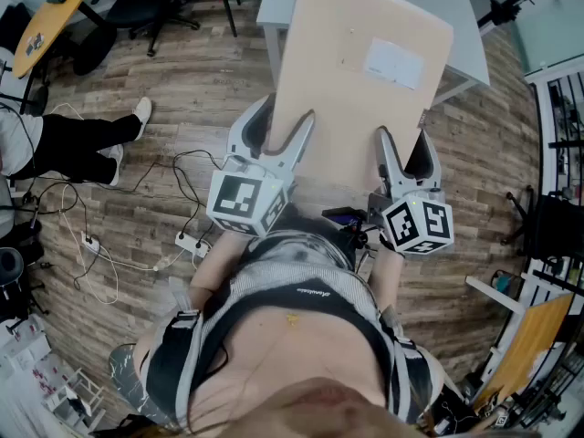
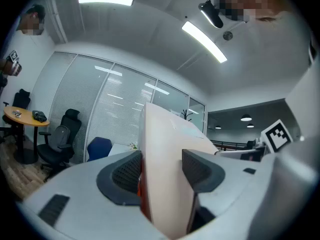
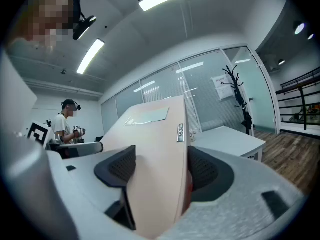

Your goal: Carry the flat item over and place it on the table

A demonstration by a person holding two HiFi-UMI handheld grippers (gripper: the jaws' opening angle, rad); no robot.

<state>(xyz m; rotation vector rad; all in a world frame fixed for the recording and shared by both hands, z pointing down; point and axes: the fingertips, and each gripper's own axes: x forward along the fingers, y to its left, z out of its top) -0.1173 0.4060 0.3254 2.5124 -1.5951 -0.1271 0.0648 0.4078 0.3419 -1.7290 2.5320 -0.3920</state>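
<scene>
A flat beige board (image 1: 365, 89) with a white label (image 1: 394, 62) is held off the floor in front of me, its far end reaching over a grey table (image 1: 465, 26). My left gripper (image 1: 283, 121) is shut on its near left edge. My right gripper (image 1: 404, 149) is shut on its near right edge. In the left gripper view the board (image 2: 165, 159) runs edge-on between the dark pads (image 2: 125, 171) of the left gripper (image 2: 160, 169). The right gripper view shows the board (image 3: 155, 149) clamped in the right gripper (image 3: 160, 171), with the table (image 3: 230, 136) beyond.
A seated person's legs (image 1: 82, 140) are at the left, by cables and a power strip (image 1: 187, 242) on the wood floor. A round yellow table (image 1: 50, 12) and office chairs (image 1: 146, 7) stand far left, shelves (image 1: 557, 153) at the right. Another person (image 3: 67, 119) stands behind.
</scene>
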